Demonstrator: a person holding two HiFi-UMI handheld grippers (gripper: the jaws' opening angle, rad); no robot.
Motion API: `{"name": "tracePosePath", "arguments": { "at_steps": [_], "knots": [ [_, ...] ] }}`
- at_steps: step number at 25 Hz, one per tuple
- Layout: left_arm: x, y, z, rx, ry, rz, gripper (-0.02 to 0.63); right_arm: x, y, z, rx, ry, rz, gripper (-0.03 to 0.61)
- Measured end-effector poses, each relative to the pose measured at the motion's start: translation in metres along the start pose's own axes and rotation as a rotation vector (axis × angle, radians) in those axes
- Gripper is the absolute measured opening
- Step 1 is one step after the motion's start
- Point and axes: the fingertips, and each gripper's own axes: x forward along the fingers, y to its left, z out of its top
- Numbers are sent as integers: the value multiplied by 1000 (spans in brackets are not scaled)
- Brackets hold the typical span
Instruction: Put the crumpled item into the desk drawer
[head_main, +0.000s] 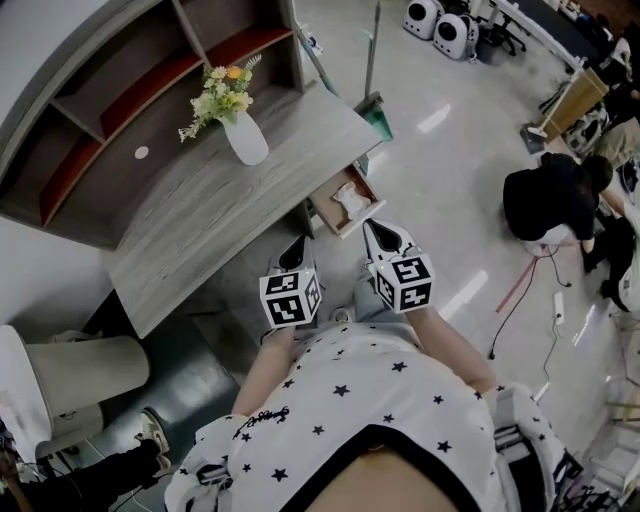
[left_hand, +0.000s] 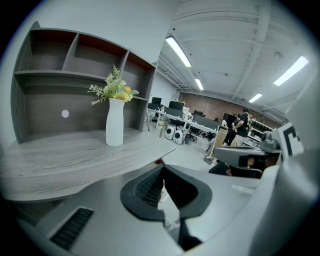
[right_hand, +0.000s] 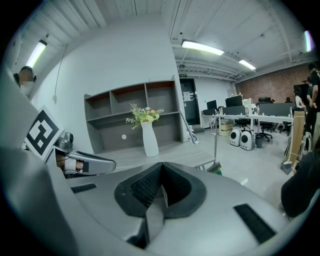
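The desk drawer (head_main: 327, 214) stands pulled open below the grey wooden desk (head_main: 200, 220). A crumpled white item (head_main: 351, 199) lies inside it. My left gripper (head_main: 297, 244) and right gripper (head_main: 380, 233) hover side by side close to my body, just in front of the drawer, touching nothing. The left gripper view has the left gripper (left_hand: 163, 175) shut and empty, aimed over the desk top. In the right gripper view the right gripper (right_hand: 161, 180) is shut and empty too, and the drawer is hidden.
A white vase with flowers (head_main: 245, 138) stands on the desk in front of a shelf unit (head_main: 120, 90). A green dustpan with a pole (head_main: 375, 108) leans at the desk's far corner. A person in black (head_main: 555, 200) crouches at right among floor cables. A pale bin (head_main: 80, 375) sits at left.
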Motion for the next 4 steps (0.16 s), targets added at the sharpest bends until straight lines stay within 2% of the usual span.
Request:
{"name": "tracePosePath", "arguments": {
  "at_steps": [4],
  "knots": [
    [3, 0, 0, 0, 2, -1, 12, 2, -2, -2, -3, 7, -1, -8]
  ]
}}
